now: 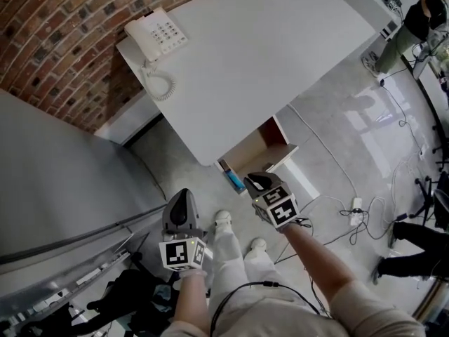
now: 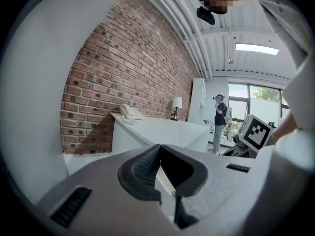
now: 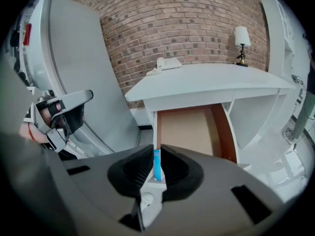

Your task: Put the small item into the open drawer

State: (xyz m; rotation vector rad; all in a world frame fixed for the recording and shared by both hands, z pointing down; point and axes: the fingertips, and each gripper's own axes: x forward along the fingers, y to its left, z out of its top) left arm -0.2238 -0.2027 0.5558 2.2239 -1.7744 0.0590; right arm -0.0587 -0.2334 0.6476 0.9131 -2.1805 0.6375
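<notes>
Looks done: item (image 1: 233, 180) lying in drawer (image 3: 189, 129), just beyond right fingers (image 3: 133, 173), narrow gap, gripping nothing. Left fingers (image 2: 142, 168) together, empty. Nothing left to place.

Right gripper (image 3: 156, 175), mine: dark ribbed pads at 6 o'clock, with a narrow gap between them.
Small blue item (image 3: 157, 164): seen through that gap, at the near left corner of the open drawer (image 3: 189, 129).
White desk (image 3: 211, 82), 12 o'clock: bears a telephone (image 3: 169, 63) and a lamp (image 3: 241, 43).
Brick wall (image 3: 187, 18): behind the desk.
Left gripper (image 3: 73, 116): 9 o'clock.
</notes>
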